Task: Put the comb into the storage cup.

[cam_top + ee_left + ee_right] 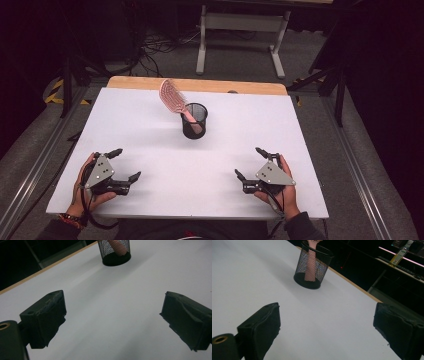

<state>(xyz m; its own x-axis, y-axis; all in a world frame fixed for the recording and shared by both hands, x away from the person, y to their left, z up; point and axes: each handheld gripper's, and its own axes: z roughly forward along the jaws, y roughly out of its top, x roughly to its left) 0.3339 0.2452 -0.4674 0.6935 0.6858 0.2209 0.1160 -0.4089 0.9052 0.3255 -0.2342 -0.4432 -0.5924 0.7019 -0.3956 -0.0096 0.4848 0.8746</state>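
Note:
A black mesh cup stands upright near the middle of the white table. A pink hairbrush sits handle-down in it, its head leaning out to the upper left. The cup appears at the top of the left gripper view, and the cup shows the pink handle inside in the right gripper view. My left gripper rests open near the front left edge, nothing between its jaws. My right gripper rests open near the front right, also holding nothing. Both stand well short of the cup.
A wooden strip runs along the table's far edge. Behind it stand a white table frame and floor cables. Metal rails flank the table. A bottle stands on a distant desk.

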